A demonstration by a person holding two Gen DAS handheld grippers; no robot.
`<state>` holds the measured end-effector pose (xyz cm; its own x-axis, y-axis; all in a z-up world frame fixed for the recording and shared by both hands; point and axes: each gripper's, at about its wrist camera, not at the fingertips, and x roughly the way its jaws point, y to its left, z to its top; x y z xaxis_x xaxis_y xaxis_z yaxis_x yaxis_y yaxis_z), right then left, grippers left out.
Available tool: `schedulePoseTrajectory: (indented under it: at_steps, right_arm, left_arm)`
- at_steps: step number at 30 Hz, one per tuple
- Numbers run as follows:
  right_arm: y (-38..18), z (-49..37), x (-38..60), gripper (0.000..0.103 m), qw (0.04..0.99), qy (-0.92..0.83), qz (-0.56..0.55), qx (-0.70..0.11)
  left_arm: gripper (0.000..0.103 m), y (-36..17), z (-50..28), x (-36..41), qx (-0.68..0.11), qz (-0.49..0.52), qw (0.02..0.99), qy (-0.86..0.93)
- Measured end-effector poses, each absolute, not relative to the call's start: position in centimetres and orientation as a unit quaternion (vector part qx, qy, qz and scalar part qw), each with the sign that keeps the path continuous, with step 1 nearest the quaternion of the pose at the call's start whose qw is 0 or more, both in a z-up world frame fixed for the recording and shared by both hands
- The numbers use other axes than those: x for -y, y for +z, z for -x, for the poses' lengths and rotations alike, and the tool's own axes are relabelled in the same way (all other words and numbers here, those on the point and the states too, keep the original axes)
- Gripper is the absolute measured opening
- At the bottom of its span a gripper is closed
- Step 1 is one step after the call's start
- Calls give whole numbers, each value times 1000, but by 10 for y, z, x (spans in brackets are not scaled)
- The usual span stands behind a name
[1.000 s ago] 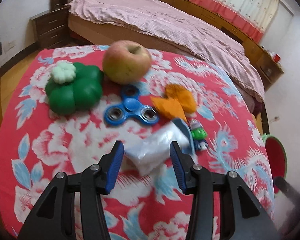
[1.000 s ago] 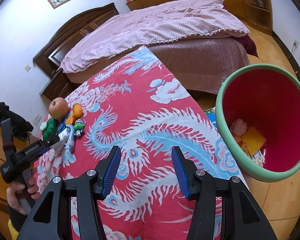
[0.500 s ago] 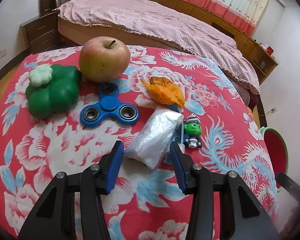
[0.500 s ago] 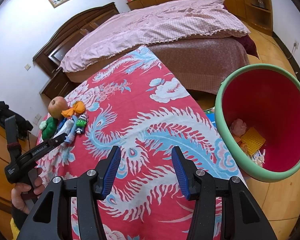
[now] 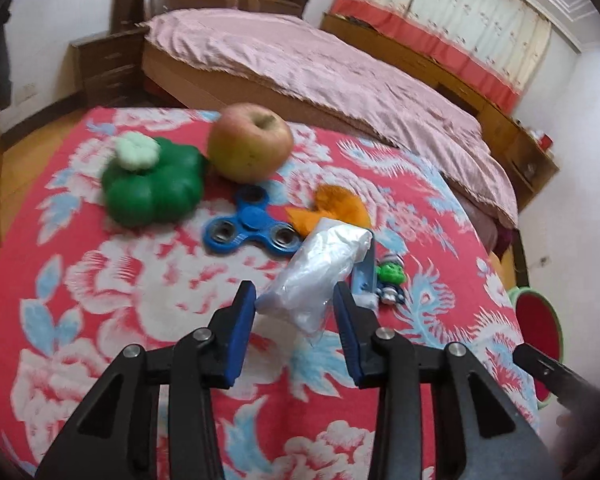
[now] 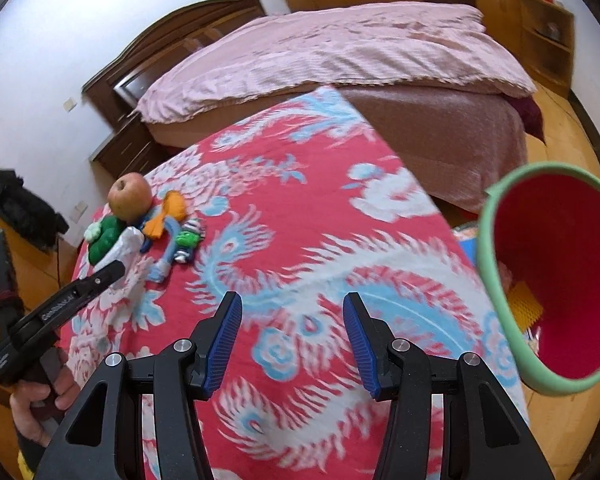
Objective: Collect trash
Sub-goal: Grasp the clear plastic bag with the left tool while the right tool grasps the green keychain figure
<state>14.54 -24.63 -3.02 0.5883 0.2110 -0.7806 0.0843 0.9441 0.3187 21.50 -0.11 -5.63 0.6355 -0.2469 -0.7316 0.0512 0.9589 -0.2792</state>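
Note:
A crumpled clear plastic bag (image 5: 320,268) lies on the red flowered tablecloth (image 5: 100,300), its near end between the blue pads of my left gripper (image 5: 295,300), which is open around it. Crumpled orange paper (image 5: 332,208) lies just behind the bag. In the right wrist view the bag (image 6: 124,246) and the left gripper (image 6: 100,276) show at the left. My right gripper (image 6: 292,320) is open and empty above the cloth. The red bin with a green rim (image 6: 496,280) stands on the floor at the right with some trash inside.
An apple (image 5: 250,142), a green clover-shaped toy (image 5: 152,188), a blue fidget spinner (image 5: 252,224), a blue tube (image 5: 364,276) and a small green figure (image 5: 390,276) lie around the bag. A bed with a pink cover (image 5: 320,64) stands behind the table.
My left gripper has moved forward, and the bag's near end now lies between its pads. The right gripper has shifted left and tilted, so the bin sits further right in its view.

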Motion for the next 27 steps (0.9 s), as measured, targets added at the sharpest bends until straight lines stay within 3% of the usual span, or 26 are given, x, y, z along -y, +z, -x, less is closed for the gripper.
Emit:
schedulePoseTrajectory:
  at_steps: [21,23,27]
  right_arm:
    - [-60,-237,153,53,872,96,-84,-473]
    - [-62,-241,151,42,875,91,-76,-469]
    - [-62,-241,148,33,879,96,-69,-461]
  left_arm:
    - [40,-64,-215,-28,-410,144,899,-44]
    - [40,-65,-215,-29,-410,146,899,-45]
    - [40,-66,-215,-28,-413,145,898,-47]
